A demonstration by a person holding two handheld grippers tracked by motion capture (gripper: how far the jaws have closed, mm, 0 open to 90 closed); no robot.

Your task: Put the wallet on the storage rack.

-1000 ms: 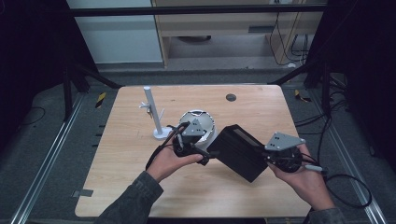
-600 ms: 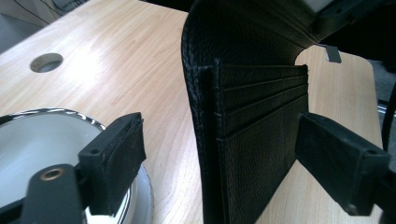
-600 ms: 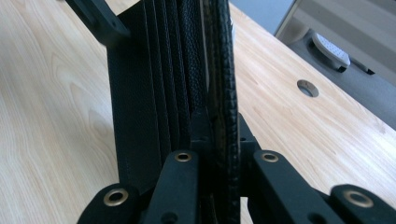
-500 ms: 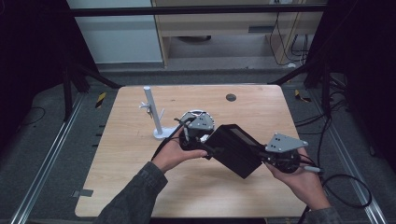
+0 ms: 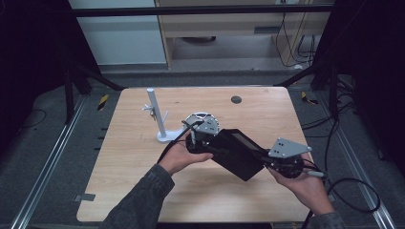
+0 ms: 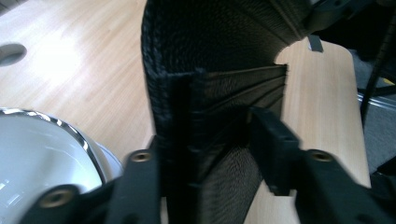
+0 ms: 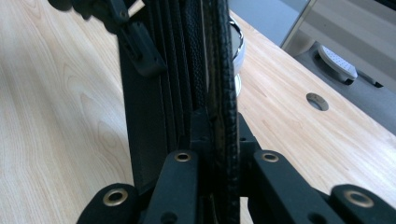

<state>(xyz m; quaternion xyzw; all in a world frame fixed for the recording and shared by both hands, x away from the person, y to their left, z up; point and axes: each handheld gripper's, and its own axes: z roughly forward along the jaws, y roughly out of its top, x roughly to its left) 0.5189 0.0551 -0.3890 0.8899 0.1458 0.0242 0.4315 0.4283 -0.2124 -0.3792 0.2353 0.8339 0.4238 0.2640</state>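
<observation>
Black wallet [image 5: 239, 153] held off the table [image 5: 124, 191] between the two grippers, slanting from near the middle toward the right edge. Left gripper [image 5: 203, 143] at its upper-left end, right gripper [image 5: 282, 164] at its lower-right end.

In the left gripper view, jaws astride the wallet's [image 6: 219, 70] woven edge — one jaw against a fold, the other just beside the fabric, contact hard to judge; jaws have just been closing with the wallet between them. In the right gripper view, jaws clamped on the wallet's [image 7: 219, 70] leather spine, pads pressed to both sides.

Left hand [image 5: 184, 155] reaching in from the near edge, sleeve angled up and right, wrapped round its gripper. Right hand [image 5: 305, 183] low by the right edge, palm under its gripper — grey plate on top.

Just behind the left gripper, a round dish [image 5: 198, 118]; a white stand [image 5: 157, 117] to its left.
</observation>
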